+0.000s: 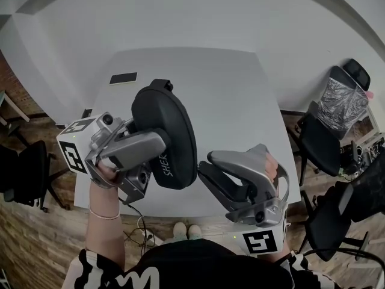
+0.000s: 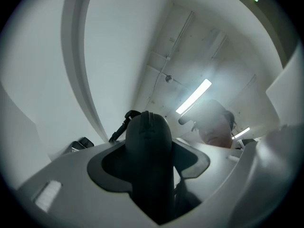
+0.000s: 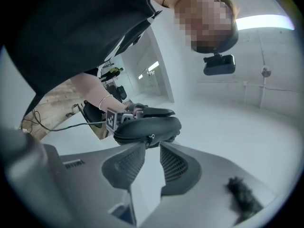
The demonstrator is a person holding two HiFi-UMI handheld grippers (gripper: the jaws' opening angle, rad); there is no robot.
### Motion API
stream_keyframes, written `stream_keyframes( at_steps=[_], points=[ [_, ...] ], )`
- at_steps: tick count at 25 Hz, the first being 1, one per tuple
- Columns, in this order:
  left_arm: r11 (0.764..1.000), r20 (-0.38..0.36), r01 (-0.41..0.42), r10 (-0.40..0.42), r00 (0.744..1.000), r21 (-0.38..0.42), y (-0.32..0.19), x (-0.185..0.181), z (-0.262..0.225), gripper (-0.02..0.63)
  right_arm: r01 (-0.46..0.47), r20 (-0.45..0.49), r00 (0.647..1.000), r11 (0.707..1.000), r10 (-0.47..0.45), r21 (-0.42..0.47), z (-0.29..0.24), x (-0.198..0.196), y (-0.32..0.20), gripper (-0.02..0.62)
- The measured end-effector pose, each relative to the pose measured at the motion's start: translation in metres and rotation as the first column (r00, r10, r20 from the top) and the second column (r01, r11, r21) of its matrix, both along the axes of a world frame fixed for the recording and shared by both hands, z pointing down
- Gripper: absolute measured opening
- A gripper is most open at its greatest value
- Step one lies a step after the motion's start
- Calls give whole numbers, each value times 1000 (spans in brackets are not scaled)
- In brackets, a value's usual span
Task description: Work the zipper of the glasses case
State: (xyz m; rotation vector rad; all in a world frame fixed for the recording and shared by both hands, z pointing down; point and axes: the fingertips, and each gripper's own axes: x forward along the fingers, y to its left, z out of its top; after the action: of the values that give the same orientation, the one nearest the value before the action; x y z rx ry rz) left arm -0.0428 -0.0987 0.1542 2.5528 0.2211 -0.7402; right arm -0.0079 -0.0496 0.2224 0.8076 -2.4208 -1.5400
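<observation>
Left hand-held gripper [image 1: 157,143] clamps the black oval hard-shell glasses case [image 1: 171,125] above the white surface [image 1: 234,95]; right hand-held gripper [image 3: 152,161], jaws apart and empty, faces its small zipper pull [image 3: 150,137]: best to pinch the tab squarely, then follow the seam

Glasses case [image 1: 165,134]: one, black.
Grippers: two, the left gripper [image 1: 157,148] and the right gripper [image 1: 204,163].
Marker cubes: two, a left cube [image 1: 73,149] and a right cube [image 1: 260,241].
Table [image 1: 240,89]: one, white.
Flat dark slab [image 1: 123,78]: one.
Black chairs: three, a left chair [image 1: 30,167], a right chair [image 1: 322,140] and a near-right chair [image 1: 343,215].
Grey-backed chair [image 1: 343,101]: one.
Shoes [image 1: 186,229]: two.
Bracelet [image 1: 103,214]: one.
Ceiling strip lights [image 2: 194,96]: two, in the left gripper view.
</observation>
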Motion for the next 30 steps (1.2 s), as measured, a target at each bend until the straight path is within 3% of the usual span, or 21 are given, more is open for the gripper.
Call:
stream_keyframes(
  at_steps=[6, 8, 10, 12, 14, 16, 19, 24, 30],
  points=[
    [1000, 18, 14, -14, 1000, -4, -2, 1, 3, 264, 43, 115, 993, 999, -39, -31, -10, 7, 8, 91],
    [1000, -15, -5, 5, 1000, -2, 0, 0, 0, 264, 84, 112, 991, 992, -73, -92, -5, 6, 7, 91],
    [999, -67, -49, 50, 997, 18, 6, -3, -7, 264, 186, 146, 977, 958, -156, -217, 3, 7, 9, 91],
    [993, -82, -102, 106, 991, 53, 15, -4, -13, 264, 308, 217, 944, 900, -249, -309, 3, 9, 15, 91],
    [987, -65, -140, 145, 987, 77, 22, -2, -16, 264, 385, 239, 918, 857, -317, -342, -1, 6, 24, 91],
    [986, -47, -139, 144, 989, 89, 25, 0, -17, 264, 413, 223, 908, 843, -353, -345, -4, 0, 31, 91],
    [988, -56, -127, 132, 990, 87, 23, -2, -17, 265, 401, 196, 914, 858, -355, -321, -6, -5, 33, 91],
    [988, -49, -130, 134, 990, 87, 22, -3, -14, 264, 284, 103, 958, 930, -266, -235, -7, -3, 25, 76],
    [990, -81, -124, 130, 988, 68, 19, -5, -15, 264, 273, 101, 961, 944, -258, -186, -11, -4, 33, 71]
  ],
)
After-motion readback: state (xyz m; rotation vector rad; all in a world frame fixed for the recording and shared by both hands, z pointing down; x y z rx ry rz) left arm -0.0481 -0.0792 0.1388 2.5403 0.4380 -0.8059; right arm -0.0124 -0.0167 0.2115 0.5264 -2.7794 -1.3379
